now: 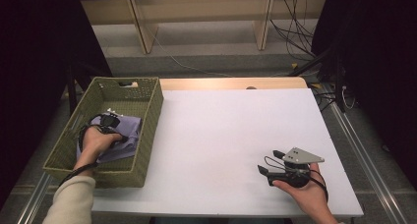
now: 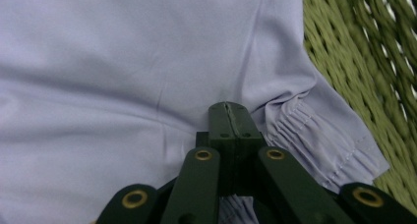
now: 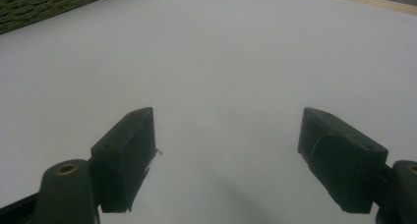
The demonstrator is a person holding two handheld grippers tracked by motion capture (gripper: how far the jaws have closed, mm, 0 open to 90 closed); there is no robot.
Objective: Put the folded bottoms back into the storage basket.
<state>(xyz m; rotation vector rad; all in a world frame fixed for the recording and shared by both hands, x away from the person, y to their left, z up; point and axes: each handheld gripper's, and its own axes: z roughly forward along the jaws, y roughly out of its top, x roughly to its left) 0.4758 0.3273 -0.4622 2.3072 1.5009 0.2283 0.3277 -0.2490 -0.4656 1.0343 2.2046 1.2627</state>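
The left claw is down in the basket, its 2 jaws pressed together on a fold of the lilac cloth; the fabric puckers around the tips, just beside a gathered, stitched cuff. In the high view the left claw sits on top of the cloth, with the left hand behind it reaching over the basket's near wall. The cloth lies on the basket's floor toward the near, inner side, bunched and partly under the hand; the woven green wall stands right beside the cuff in the left gripper view. The cloth is the 1 thing I can see in the basket. The right claw rests well apart on the white counter, held by the right hand, pointing toward the basket. Its jaws stand wide in the right gripper view, right claw released, bare counter between them.
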